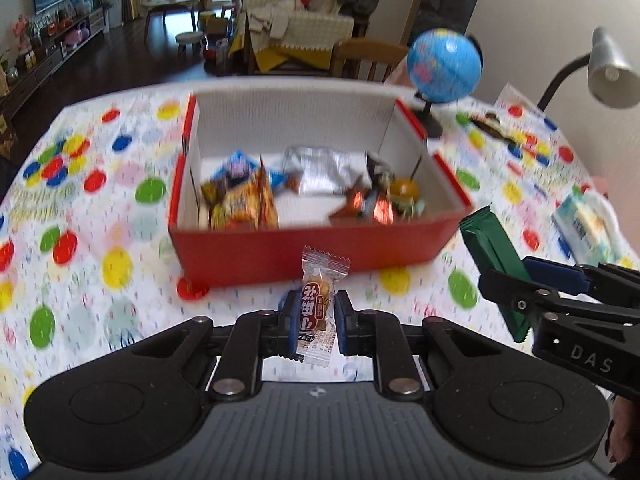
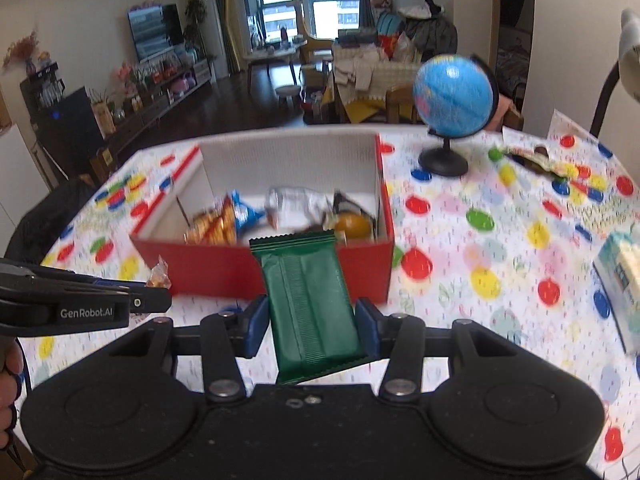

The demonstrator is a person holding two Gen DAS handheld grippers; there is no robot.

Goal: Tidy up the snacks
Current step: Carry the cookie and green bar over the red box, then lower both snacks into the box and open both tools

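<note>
While both snacks hang above the table, the small candy (image 1: 318, 312) shows a clear crinkled wrapper with zigzag ends, and the green bar (image 2: 310, 308) is a flat, ribbed foil packet. Just beyond them stands the red cardboard box (image 1: 312, 246) with white inner walls, open on top and partly filled with shiny packets, so some room is free in its middle. The left gripper (image 1: 317, 320) is closed tightly on the candy. The right gripper (image 2: 312, 326) clamps the green bar by its long edges. Around lies the dotted tablecloth (image 1: 100, 216).
</note>
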